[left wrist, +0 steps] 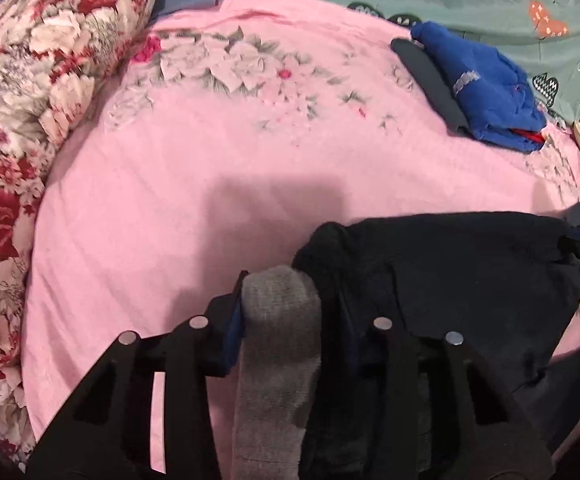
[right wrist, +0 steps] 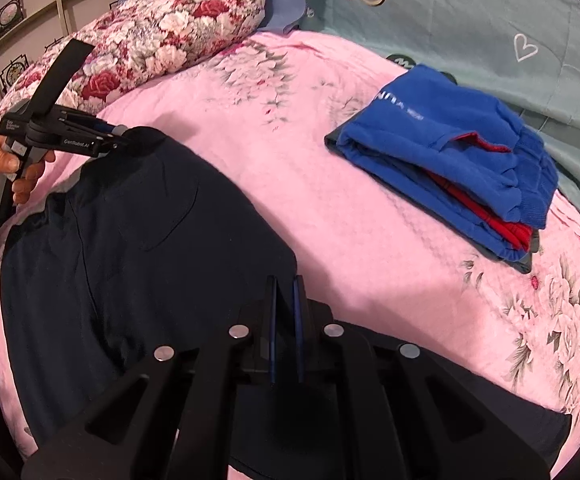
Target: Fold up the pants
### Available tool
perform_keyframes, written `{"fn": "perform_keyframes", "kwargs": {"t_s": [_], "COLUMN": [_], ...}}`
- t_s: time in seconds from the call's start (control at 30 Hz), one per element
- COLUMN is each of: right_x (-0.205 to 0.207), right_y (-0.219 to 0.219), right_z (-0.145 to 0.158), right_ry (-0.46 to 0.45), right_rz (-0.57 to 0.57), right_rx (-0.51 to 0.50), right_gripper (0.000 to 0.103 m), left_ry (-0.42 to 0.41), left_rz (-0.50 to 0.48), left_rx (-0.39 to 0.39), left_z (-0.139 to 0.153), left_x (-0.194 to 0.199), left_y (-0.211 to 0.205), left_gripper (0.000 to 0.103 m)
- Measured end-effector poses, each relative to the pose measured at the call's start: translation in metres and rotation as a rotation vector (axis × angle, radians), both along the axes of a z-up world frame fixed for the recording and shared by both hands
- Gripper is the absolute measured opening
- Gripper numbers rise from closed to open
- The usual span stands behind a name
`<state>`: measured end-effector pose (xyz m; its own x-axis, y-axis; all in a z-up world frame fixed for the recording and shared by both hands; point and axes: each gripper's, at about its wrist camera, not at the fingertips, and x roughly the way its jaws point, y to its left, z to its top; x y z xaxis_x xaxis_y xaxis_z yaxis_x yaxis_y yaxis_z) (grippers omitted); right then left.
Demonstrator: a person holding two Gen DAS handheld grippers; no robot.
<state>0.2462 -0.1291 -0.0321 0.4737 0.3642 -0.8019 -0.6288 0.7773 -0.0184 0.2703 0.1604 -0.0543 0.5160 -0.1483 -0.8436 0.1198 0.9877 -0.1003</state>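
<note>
Dark pants (right wrist: 138,232) on pink bedspread (right wrist: 329,208), left tool (left wrist: 286,292) clamping waistband, right tool (right wrist: 285,292) nearly closed, grip unclear.

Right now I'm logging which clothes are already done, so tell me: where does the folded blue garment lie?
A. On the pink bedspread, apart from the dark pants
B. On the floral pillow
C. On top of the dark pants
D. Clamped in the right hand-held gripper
A: the folded blue garment rests on the pink bedspread, with bare spread between it and the dark pants.
</note>
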Motion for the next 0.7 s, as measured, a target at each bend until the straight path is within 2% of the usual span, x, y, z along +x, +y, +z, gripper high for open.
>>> {"fn": "perform_keyframes", "kwargs": {"t_s": [0.13, 0.23, 0.33, 0.43, 0.5, 0.53, 0.57, 0.63, 0.67, 0.7], "right_x": [-0.027, -0.079, -0.14, -0.198, -0.224, -0.229, -0.235, -0.239, -0.236, -0.235], "right_y": [-0.01, -0.017, -0.02, -0.017, -0.007, -0.003, 0.001, 0.002, 0.0, -0.002], "right_z": [0.027, 0.052, 0.061, 0.039, -0.001, -0.017, -0.032, -0.038, -0.035, -0.03], "right_ry": [-0.06, -0.11, -0.123, -0.053, 0.022, 0.042, 0.053, 0.029, 0.038, 0.03], "right_rz": [0.025, 0.095, 0.171, 0.237, 0.242, 0.233, 0.219, 0.176, 0.153, 0.138], "right_rx": [0.064, 0.117, 0.13, 0.117, 0.05, 0.021, -0.005, 0.023, 0.052, 0.076], "right_gripper": [0.007, 0.007, 0.007, 0.007, 0.007, 0.007, 0.007, 0.008, 0.008, 0.007], "left_ry": [-0.1, -0.175, -0.224, -0.201, -0.113, -0.082, -0.053, -0.077, -0.092, -0.109], "left_rz": [-0.007, -0.049, -0.101, -0.141, -0.151, -0.147, -0.134, -0.11, -0.104, -0.098], "left_rx": [-0.028, -0.038, -0.032, -0.024, -0.02, -0.014, -0.014, -0.039, -0.044, -0.048], "left_z": [0.032, 0.053, 0.067, 0.051, 0.017, 0.003, -0.011, -0.019, -0.015, -0.011], "left_x": [-0.032, -0.075, -0.132, -0.181, -0.201, -0.205, -0.208, -0.22, -0.224, -0.227], "left_y": [0.005, 0.006, 0.007, 0.008, 0.009, 0.01, 0.013, 0.017, 0.017, 0.017], "left_gripper": [0.039, 0.04, 0.039, 0.039, 0.041, 0.045, 0.046, 0.048, 0.051, 0.066]}}
